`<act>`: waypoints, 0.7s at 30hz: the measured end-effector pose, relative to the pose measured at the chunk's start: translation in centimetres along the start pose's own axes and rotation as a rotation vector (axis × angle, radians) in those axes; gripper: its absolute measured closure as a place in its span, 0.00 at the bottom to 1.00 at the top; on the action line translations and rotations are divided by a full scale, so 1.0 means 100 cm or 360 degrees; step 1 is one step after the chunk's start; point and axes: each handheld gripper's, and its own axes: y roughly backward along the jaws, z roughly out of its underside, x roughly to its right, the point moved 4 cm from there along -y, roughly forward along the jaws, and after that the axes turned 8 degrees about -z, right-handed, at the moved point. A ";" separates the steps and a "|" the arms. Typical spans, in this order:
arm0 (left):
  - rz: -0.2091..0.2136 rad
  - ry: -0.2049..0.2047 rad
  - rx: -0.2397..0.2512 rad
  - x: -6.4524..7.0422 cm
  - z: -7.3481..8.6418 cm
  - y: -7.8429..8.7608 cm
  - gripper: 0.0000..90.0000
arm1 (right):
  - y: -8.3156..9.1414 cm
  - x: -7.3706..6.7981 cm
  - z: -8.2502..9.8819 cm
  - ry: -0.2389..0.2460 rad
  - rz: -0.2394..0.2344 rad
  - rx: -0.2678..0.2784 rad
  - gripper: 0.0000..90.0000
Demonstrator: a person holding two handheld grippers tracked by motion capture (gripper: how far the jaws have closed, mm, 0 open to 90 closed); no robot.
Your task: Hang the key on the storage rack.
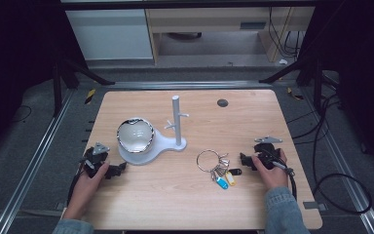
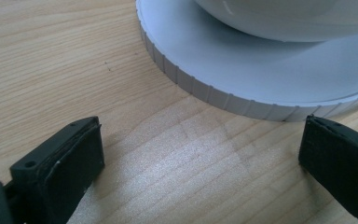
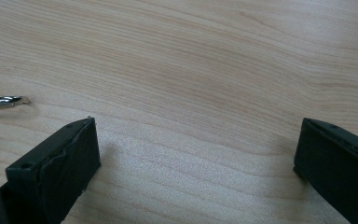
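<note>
On table point(image 1: 185, 195), L gripper point(image 1: 119, 169) & R gripper point(image 1: 244, 161) both released, key ring point(image 1: 208, 160) between, untouched.

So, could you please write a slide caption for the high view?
Two open hand-held grippers, left and right, rest on a wooden table flanking a key ring and a white stand.

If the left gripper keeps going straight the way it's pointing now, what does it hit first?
Most likely the ribbed rim of the white stand base, just ahead of the open left gripper; only bare table lies between.
</note>
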 end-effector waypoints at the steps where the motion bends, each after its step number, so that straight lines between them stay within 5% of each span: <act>1: 0.0001 0.0000 0.0000 0.000 0.000 0.000 0.00 | 0.000 0.000 0.000 0.0004 -0.0002 -0.0001 0.00; 11: -0.0004 0.0003 -0.0001 0.000 0.000 0.000 0.00 | 0.003 0.003 0.002 0.0050 -0.0062 0.0002 0.03; 16: -0.0008 0.0008 -0.0002 0.000 0.000 0.000 0.00 | 0.007 0.003 0.002 0.0070 -0.0072 -0.0014 0.13; 21: -0.0017 0.0019 -0.0006 0.001 0.001 0.001 0.00 | 0.014 -0.005 -0.005 0.0208 -0.0081 -0.0076 0.21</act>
